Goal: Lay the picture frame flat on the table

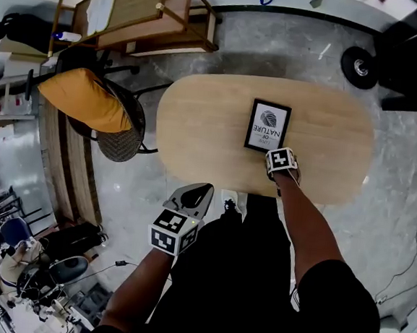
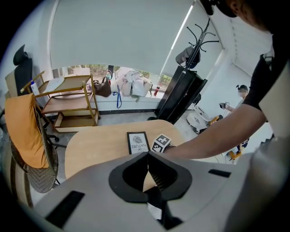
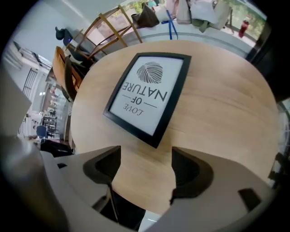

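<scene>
Picture frame [image 1: 268, 126] lies flat on the table [image 1: 197, 125], print side up, in the right half and close to the near edge, with one narrow end toward the person. By that showing the laying-down looks done, and the step in hand is the release and the withdrawal.

The right gripper [image 3: 146, 152] hangs just short of the frame's near corner, its jaws spread wide with only bare wood between them; it grasps nothing. To finish cleanly, it would best be drawn up and back toward the near edge with the jaws left wide, so that no pad clips the black rim and slides the frame.

The left gripper [image 2: 148, 155] hangs off the table on the person's near side, jaws pressed together and empty, and need not take part.

The table is a pale wooden oval and bears nothing but the frame. It stands on a grey marbled floor [image 1: 291, 46]. Off its left end is a chair [image 1: 84, 99] draped in orange cloth, with a wooden rack [image 1: 149, 12] beyond it.
</scene>
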